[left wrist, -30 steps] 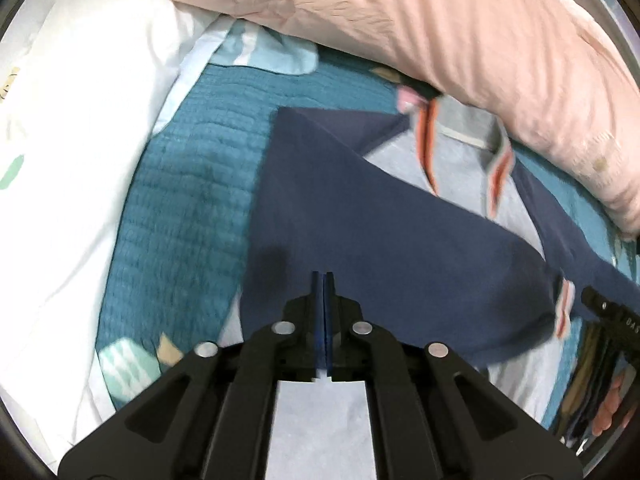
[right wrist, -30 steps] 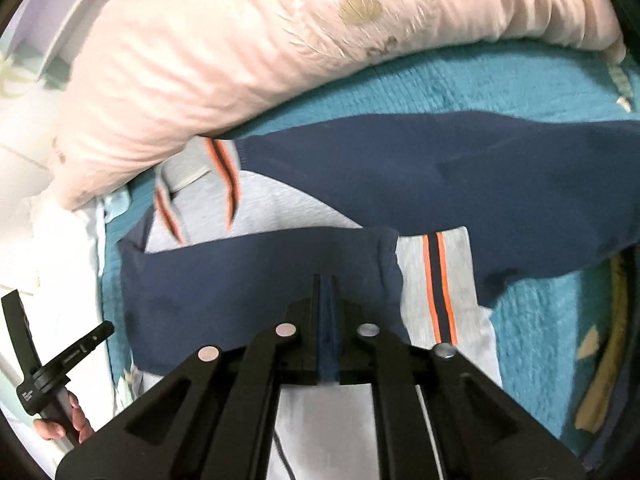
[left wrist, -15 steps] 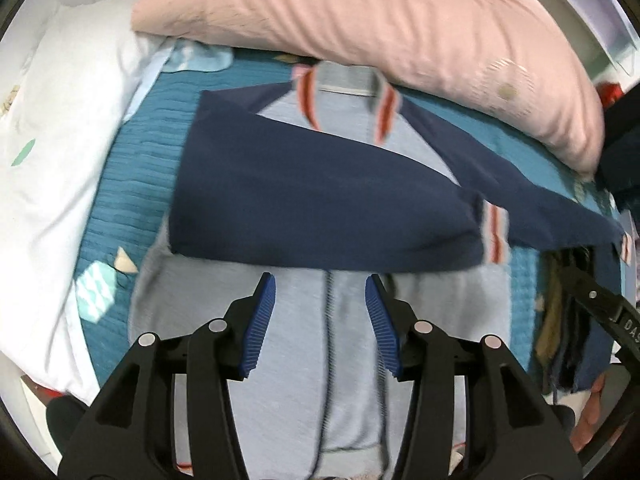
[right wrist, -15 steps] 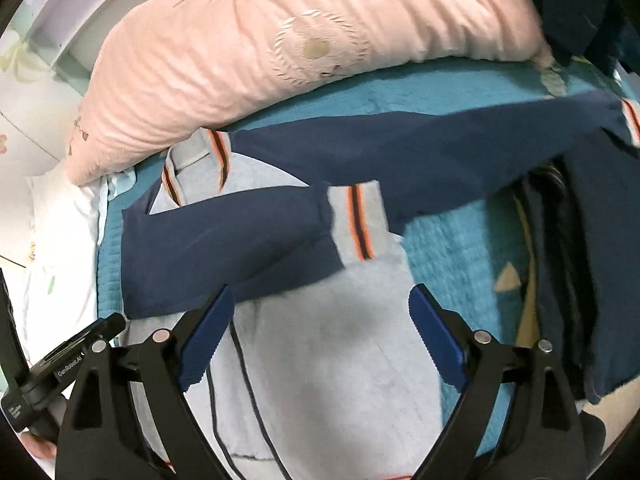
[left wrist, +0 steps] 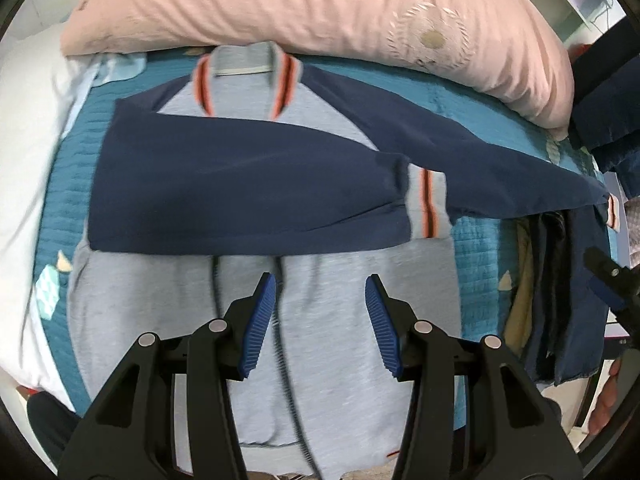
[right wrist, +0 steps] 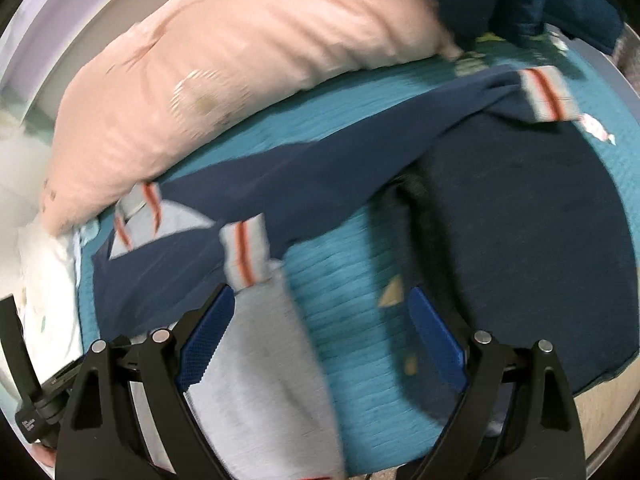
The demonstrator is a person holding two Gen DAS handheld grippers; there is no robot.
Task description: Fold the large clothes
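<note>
A grey jacket (left wrist: 328,352) with navy sleeves and orange-striped collar lies flat on a teal bedspread (left wrist: 68,184). Its left sleeve (left wrist: 240,188) is folded across the chest, cuff (left wrist: 426,204) at the right. The other sleeve (left wrist: 500,176) stretches out to the right. My left gripper (left wrist: 320,320) is open and empty above the grey body. My right gripper (right wrist: 320,332) is open and empty over the bedspread (right wrist: 348,280), right of the jacket (right wrist: 248,364), with the folded cuff (right wrist: 244,252) just ahead and the outstretched sleeve (right wrist: 340,160) beyond.
A long pink pillow (left wrist: 320,20) lies along the far side of the bed, also in the right wrist view (right wrist: 240,60). A white pillow (left wrist: 24,128) is at the left. Dark navy clothes (right wrist: 520,220) are piled on the right of the bed.
Both grippers let go of the navy sleeve, opened and pulled back from it. The sleeve now lies folded across the chest. The right gripper has swung to the right.
</note>
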